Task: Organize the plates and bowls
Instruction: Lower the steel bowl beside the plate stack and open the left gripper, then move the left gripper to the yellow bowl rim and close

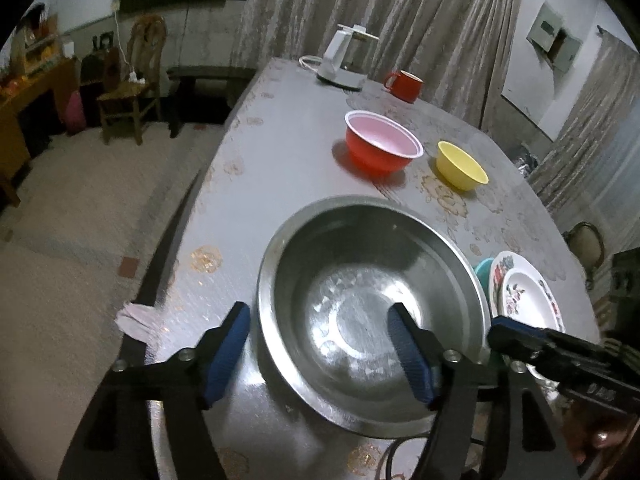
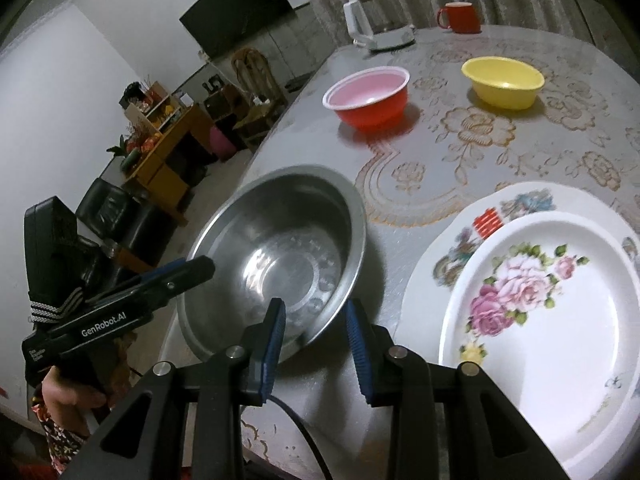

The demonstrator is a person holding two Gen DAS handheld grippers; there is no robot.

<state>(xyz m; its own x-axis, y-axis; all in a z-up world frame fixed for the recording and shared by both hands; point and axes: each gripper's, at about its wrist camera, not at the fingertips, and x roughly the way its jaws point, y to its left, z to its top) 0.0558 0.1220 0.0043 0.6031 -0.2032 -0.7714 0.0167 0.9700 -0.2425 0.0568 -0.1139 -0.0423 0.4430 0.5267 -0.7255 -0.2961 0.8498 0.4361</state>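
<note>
Blue pads of the left gripper [image 1: 320, 354] sit spread wide across the near rim of the steel bowl [image 1: 372, 312], one pad outside it and one over the inside, neither pressing, so the bowl rests free on the table [image 1: 240, 200]. Looks like it's been set down as the base of a bowl stack. Right gripper [image 2: 316, 344] hovers partly apart with nothing between its pads, just near the bowl's rim, with the flower plates [image 2: 552, 300] stacked to its right. Further out sit the red bowl [image 1: 382, 146] and yellow bowl [image 1: 460, 166], well apart from the steel one. Next move is probably lifting clear and reaching far for the red bowl, gripping its thin rim so it nests inside.
</note>
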